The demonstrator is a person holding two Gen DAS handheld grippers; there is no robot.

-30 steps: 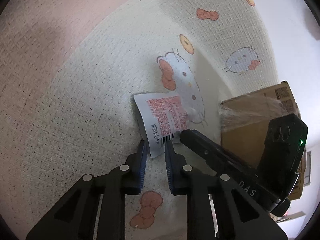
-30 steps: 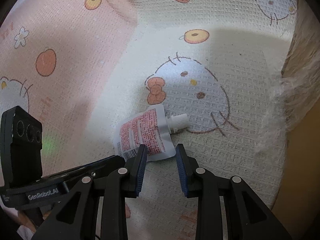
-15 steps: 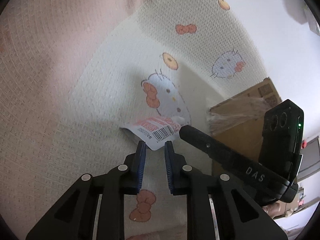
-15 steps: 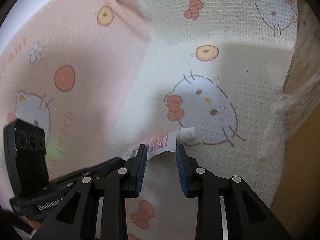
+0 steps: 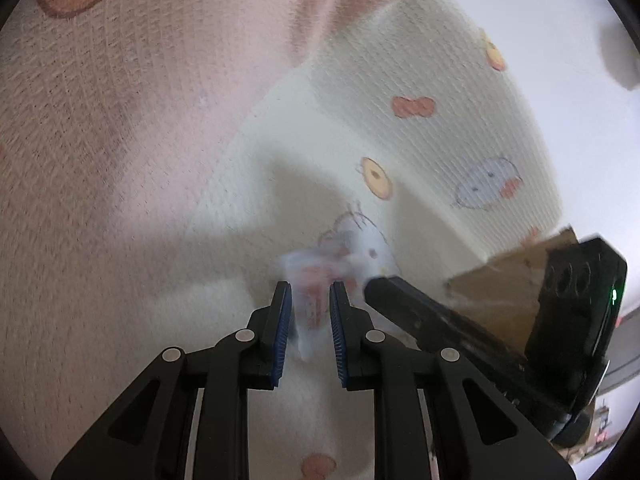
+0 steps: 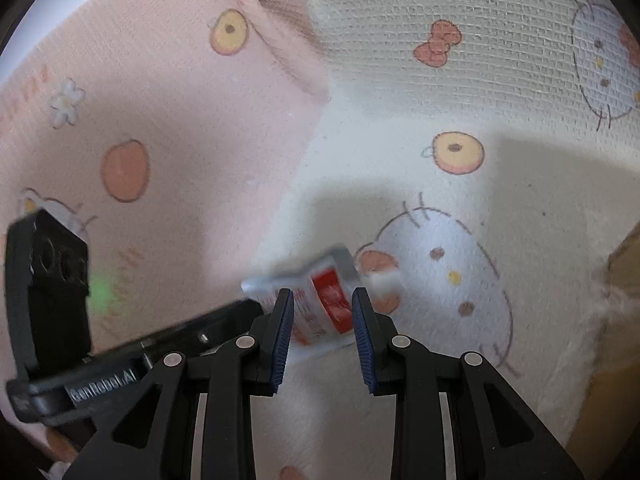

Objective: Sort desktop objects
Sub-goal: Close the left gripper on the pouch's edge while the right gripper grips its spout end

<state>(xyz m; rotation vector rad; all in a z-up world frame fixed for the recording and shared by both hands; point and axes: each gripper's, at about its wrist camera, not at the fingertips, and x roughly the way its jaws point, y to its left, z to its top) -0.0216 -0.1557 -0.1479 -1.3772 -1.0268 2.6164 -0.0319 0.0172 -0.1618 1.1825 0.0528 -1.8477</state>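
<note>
The small spouted pouch (image 6: 320,300), a soft, light, slippery foil sachet, sits blurred between the parted fingers of the left gripper (image 5: 310,320) and the right gripper (image 6: 322,320), above the cartoon-print blanket (image 6: 460,80); neither visibly clamps it. It looks best pinched across its flat body, not the cap. Half a second ago it lay edge-on; now its red label faces the right camera.

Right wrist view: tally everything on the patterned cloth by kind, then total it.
Spouted pouch: 1
Cardboard box: 1
Tongs: 2, left tongs and right tongs
Total: 4
</note>
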